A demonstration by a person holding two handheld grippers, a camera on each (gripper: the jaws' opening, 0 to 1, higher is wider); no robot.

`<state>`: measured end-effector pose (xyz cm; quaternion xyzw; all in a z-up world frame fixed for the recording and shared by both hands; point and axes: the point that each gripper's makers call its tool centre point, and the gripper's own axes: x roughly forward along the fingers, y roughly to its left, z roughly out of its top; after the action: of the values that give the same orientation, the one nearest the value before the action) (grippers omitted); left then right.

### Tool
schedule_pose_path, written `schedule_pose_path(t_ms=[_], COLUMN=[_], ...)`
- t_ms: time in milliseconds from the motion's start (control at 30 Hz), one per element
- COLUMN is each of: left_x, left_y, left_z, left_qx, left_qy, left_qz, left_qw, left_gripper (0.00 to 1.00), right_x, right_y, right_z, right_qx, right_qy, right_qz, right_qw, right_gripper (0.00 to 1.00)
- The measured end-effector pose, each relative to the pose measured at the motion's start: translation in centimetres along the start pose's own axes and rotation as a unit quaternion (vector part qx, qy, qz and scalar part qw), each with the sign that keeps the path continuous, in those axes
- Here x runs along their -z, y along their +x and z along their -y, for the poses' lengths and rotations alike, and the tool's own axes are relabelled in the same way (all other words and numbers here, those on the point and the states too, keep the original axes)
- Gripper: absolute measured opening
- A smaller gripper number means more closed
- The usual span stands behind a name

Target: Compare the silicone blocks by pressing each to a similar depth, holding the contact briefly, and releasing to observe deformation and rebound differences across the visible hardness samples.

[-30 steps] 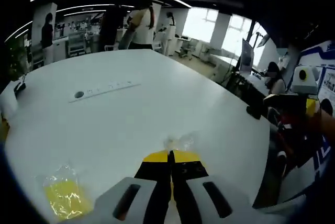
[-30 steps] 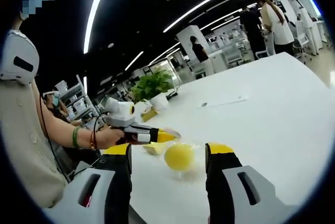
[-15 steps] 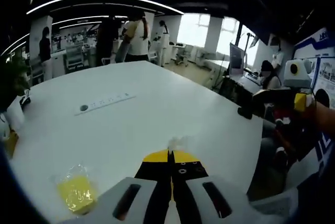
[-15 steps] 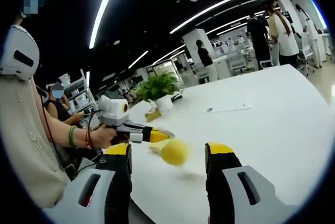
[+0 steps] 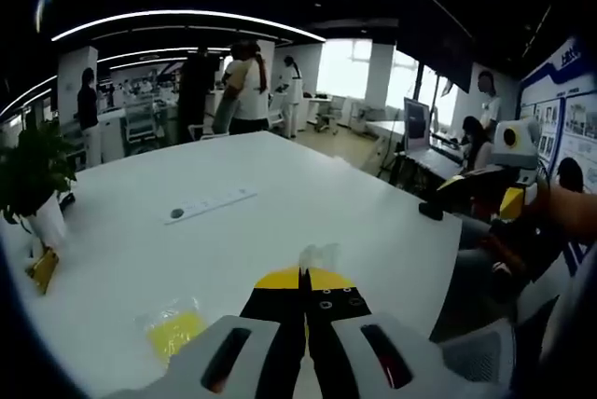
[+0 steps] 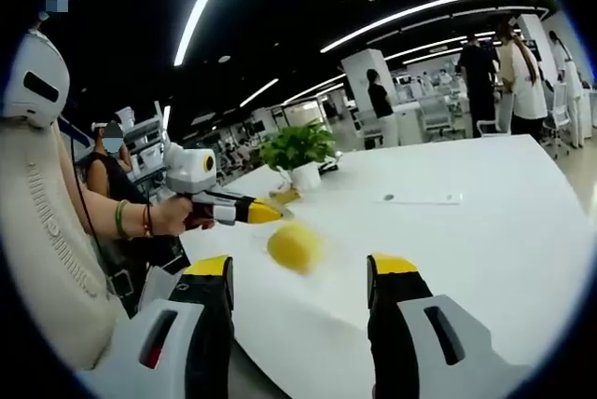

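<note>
In the left gripper view my left gripper (image 5: 301,280) is shut, with a wisp of clear bag (image 5: 317,255) pinched at its yellow tips. A yellow silicone block in a clear wrapper (image 5: 175,331) lies on the white table (image 5: 280,222) to its lower left. In the right gripper view the left gripper (image 6: 264,214), held in a hand, points right over the table's near edge. A blurred round yellow sample (image 6: 293,245) hangs just below its tip, off the table (image 6: 485,231). My right gripper (image 6: 300,267) is open, its jaws wide apart below the sample, touching nothing.
A potted plant (image 6: 298,149) stands at the table's corner, also in the left gripper view as a potted plant (image 5: 37,171). A white power strip (image 5: 210,203) lies mid-table. People stand beyond the far edge. The right gripper (image 5: 508,152) shows at the right.
The round yellow sample has risen off the table with the left gripper. Both cameras have lifted and swung, so the table sits lower in view. The right jaws have stayed open.
</note>
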<state>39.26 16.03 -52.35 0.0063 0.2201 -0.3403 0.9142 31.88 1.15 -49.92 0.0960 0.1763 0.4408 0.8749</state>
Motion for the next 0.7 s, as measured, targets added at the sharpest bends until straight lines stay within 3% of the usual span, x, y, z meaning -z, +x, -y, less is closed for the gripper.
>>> schedule_pose_path(t_ms=[400,700], left_x=[-3.4,-5.1], left_y=[-6.0,-8.3], left_z=[-1.6,-1.7], left_qx=[-0.006,0.002], left_qy=[0.050,0.051], left_qz=[0.038,0.059], left_qw=[0.9980,0.9970], left_gripper=[0.00,0.00], right_x=[-1.4,-4.3], right_y=[2.1,4.2], right_z=[-1.9,-3.0], right_qx=[-0.015,-0.038], right_qy=[-0.052,-0.146], right_qz=[-0.025,-0.060], right_qw=[0.9982,0.9867], right_gripper=[0.56,0.60])
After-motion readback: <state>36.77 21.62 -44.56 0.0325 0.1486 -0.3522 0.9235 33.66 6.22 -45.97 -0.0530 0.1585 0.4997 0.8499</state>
